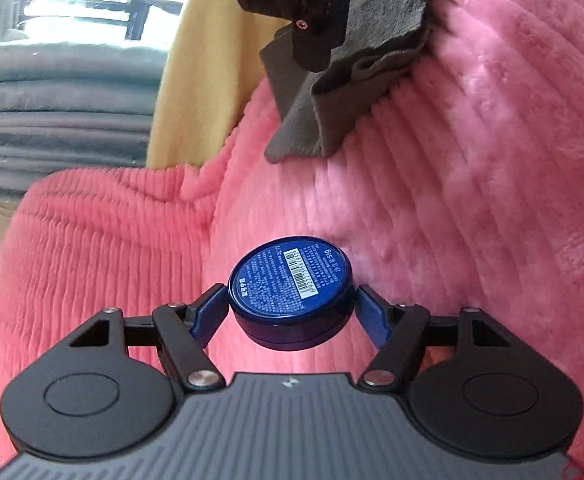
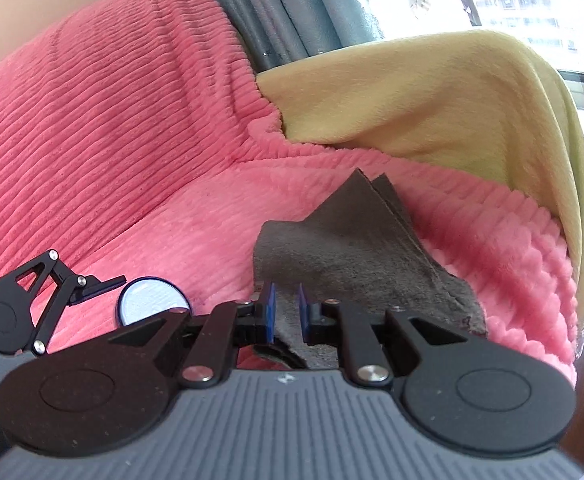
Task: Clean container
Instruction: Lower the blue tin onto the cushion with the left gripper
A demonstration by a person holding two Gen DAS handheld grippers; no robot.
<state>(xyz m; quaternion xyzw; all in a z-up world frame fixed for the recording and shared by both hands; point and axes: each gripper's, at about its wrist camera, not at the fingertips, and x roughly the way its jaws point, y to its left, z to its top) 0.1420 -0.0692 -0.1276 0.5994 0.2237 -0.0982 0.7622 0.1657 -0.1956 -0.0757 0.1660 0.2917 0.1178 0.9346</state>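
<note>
A round dark blue container point(image 1: 292, 288) with a barcode label facing up sits between the fingers of my left gripper point(image 1: 291, 312), which is shut on its sides and holds it over the pink blanket. In the right wrist view the container point(image 2: 152, 305) shows its pale face at lower left, held by the left gripper. My right gripper point(image 2: 284, 313) is shut on a grey cloth point(image 2: 351, 256), which drapes onto the blanket. In the left wrist view the right gripper point(image 1: 315, 40) is at the top with the grey cloth point(image 1: 355, 80) hanging from it.
A ribbed pink blanket point(image 1: 451, 220) covers the sofa under both grippers. A yellow blanket point(image 2: 431, 108) lies behind it. Grey-green curtains point(image 2: 292, 12) and a window point(image 2: 531, 0) are at the back.
</note>
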